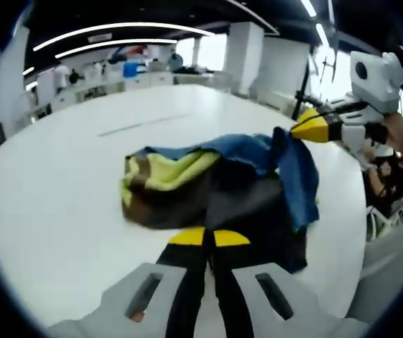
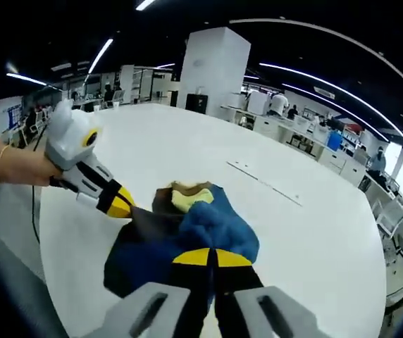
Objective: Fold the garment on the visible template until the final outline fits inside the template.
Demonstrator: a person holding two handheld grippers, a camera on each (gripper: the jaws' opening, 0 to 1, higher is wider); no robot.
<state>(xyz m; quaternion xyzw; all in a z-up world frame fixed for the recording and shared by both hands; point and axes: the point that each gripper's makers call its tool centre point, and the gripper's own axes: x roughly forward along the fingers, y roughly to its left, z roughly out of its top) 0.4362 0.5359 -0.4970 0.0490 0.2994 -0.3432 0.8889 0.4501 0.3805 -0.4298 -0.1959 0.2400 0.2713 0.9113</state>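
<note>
A rumpled garment (image 1: 219, 186) of blue, yellow-green and dark brown-grey cloth lies bunched near the middle of the white table (image 1: 60, 211), with the left gripper (image 1: 208, 238) clenched on its dark hem and the right gripper (image 2: 212, 258) clenched on its blue edge.

A large open-plan lab or workshop hall: a dark ceiling with long curved light strips (image 2: 328, 39), a broad white pillar (image 2: 212, 67), rows of white workbenches (image 2: 293, 134) with people beyond the pillar, and a wide white counter (image 1: 60, 211) in front.
</note>
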